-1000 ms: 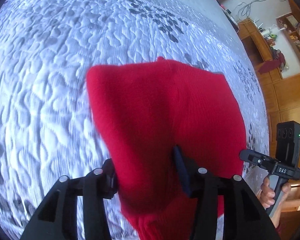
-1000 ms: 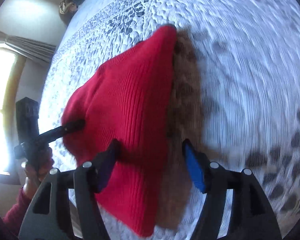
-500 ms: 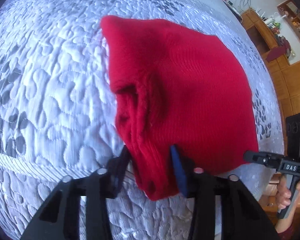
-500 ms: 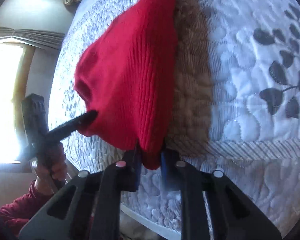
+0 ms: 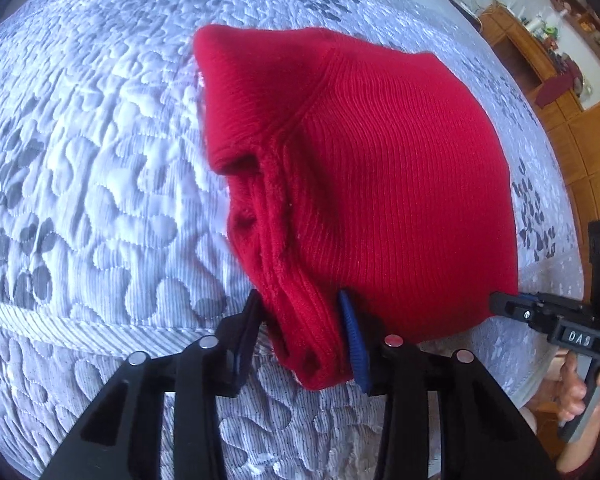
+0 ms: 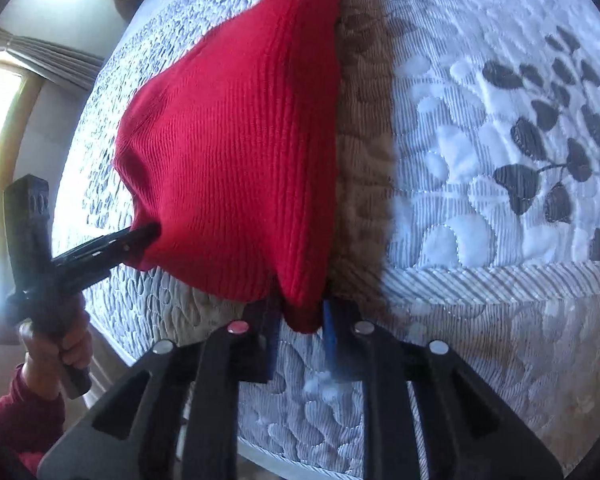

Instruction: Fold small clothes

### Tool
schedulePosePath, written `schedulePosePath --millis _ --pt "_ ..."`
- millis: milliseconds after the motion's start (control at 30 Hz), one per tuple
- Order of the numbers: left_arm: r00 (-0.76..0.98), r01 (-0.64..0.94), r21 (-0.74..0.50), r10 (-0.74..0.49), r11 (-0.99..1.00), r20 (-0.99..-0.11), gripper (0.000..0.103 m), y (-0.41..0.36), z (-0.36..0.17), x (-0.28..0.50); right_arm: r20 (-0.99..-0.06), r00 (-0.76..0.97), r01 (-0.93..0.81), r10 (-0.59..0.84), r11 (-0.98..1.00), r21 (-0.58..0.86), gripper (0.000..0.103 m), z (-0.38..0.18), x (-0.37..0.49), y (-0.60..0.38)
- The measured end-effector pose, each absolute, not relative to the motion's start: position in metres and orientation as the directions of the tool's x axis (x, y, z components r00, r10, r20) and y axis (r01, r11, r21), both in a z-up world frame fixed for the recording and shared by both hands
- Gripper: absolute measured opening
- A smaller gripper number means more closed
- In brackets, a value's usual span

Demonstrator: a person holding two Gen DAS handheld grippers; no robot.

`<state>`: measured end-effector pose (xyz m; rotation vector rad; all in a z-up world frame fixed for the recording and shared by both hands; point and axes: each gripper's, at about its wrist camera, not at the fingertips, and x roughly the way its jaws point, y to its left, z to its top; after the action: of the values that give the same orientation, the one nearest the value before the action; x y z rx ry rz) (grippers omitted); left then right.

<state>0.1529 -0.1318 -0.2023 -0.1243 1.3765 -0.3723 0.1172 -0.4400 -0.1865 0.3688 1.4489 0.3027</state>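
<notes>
A red ribbed knit garment [image 5: 372,184] lies folded on a white and grey quilted bed [image 5: 84,184]. My left gripper [image 5: 302,330] is shut on its bunched near corner at the bed's front edge. The right gripper [image 5: 500,304] shows at the right of the left wrist view, clamped on the other near corner. In the right wrist view my right gripper [image 6: 300,320] is shut on the garment [image 6: 236,152] at its lower corner, and the left gripper [image 6: 148,234] grips the garment's left corner. The garment is stretched between the two.
The quilt [image 6: 500,128] has a dark leaf print. The bed's front edge [image 6: 480,280] runs just under the grippers. Wooden cabinets [image 5: 572,128] stand at the far right. A bright window with curtains [image 6: 4,104] is at the left.
Both grippers have closed on the garment's near corners and drawn it back toward the bed's front edge. The garment now lies flatter and more stretched than a second ago.
</notes>
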Motion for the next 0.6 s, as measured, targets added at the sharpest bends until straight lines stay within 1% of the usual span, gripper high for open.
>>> schedulePosePath --millis 33,100,133,167,200,333,400,600 --pt "0.143 0.164 -0.307 -0.330 0.937 -0.933 0.045 -0.128 -0.200 0.152 -0.909 0.116 0.019 0.400 0.914 0.405 0.034 -0.181 0.114 -0.439" --pt "0.145 0.145 -0.307 -0.327 0.941 -0.934 0.047 -0.121 -0.195 0.148 -0.922 0.152 0.019 0.355 0.932 0.362 0.048 -0.170 0.107 -0.439" --pt "0.150 0.140 -0.299 -0.318 0.944 -0.936 0.052 -0.119 -0.192 0.144 -0.928 0.168 0.015 0.332 0.941 0.339 0.052 -0.163 0.102 -0.438" --pt "0.156 0.136 -0.283 -0.302 0.950 -0.940 0.057 -0.115 -0.188 0.139 -0.933 0.186 0.013 0.309 0.948 0.317 0.060 -0.157 0.098 -0.437" --pt "0.163 0.133 -0.271 -0.290 0.953 -0.943 0.059 -0.112 -0.184 0.135 -0.939 0.210 0.011 0.273 0.959 0.282 0.068 -0.148 0.092 -0.435" --pt "0.188 0.108 -0.256 -0.272 0.961 -0.944 0.063 -0.097 -0.171 0.119 -0.955 0.255 0.005 0.153 0.987 0.159 0.080 -0.134 0.072 -0.428" --pt "0.202 0.108 -0.237 -0.255 0.965 -0.946 0.064 -0.092 -0.163 0.109 -0.951 0.279 0.006 0.136 0.990 0.143 0.090 -0.126 0.061 -0.425" --pt "0.257 0.166 -0.163 -0.202 0.973 -0.945 0.064 -0.094 -0.134 0.088 -0.954 0.280 0.016 0.112 0.993 0.121 0.094 -0.112 0.035 -0.419"
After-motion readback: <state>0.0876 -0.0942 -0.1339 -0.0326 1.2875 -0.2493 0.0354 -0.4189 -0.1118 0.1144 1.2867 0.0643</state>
